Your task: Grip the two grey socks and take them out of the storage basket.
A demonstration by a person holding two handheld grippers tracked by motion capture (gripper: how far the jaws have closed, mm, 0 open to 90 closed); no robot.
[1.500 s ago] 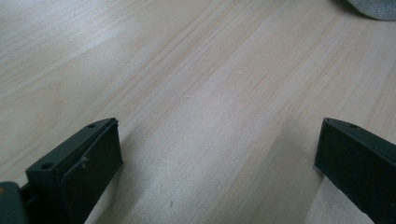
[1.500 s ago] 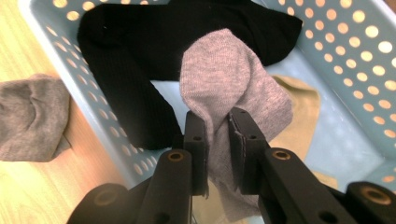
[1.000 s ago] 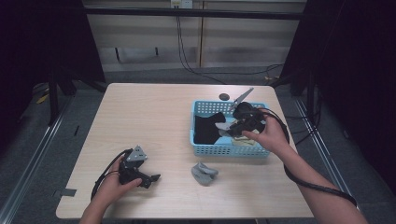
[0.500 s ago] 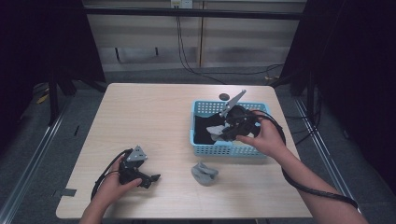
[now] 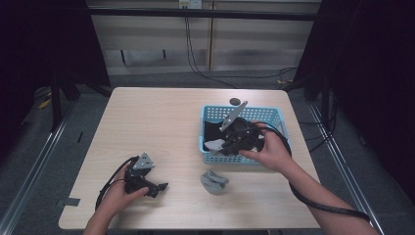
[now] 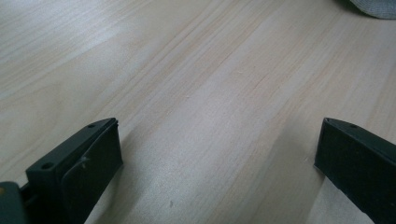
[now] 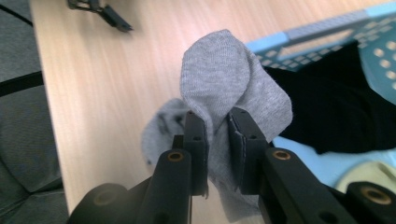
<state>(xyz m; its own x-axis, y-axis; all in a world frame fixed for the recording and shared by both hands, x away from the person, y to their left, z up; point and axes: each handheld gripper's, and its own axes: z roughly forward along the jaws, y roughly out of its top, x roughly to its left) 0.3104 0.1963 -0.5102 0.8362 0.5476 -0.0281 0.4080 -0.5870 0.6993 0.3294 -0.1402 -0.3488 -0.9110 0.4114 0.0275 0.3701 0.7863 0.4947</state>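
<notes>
At centre right of the high view, the right gripper (image 5: 221,145) clenches a soft grey knitted sock (image 7: 224,84) over the near-left rim of a light-blue perforated plastic basket (image 5: 266,113). At lower left, the left gripper (image 5: 157,186) rests released on the pale wooden table (image 5: 156,122).

No legible text, label, brand, number or sign appeared on any surface in the three views.
</notes>
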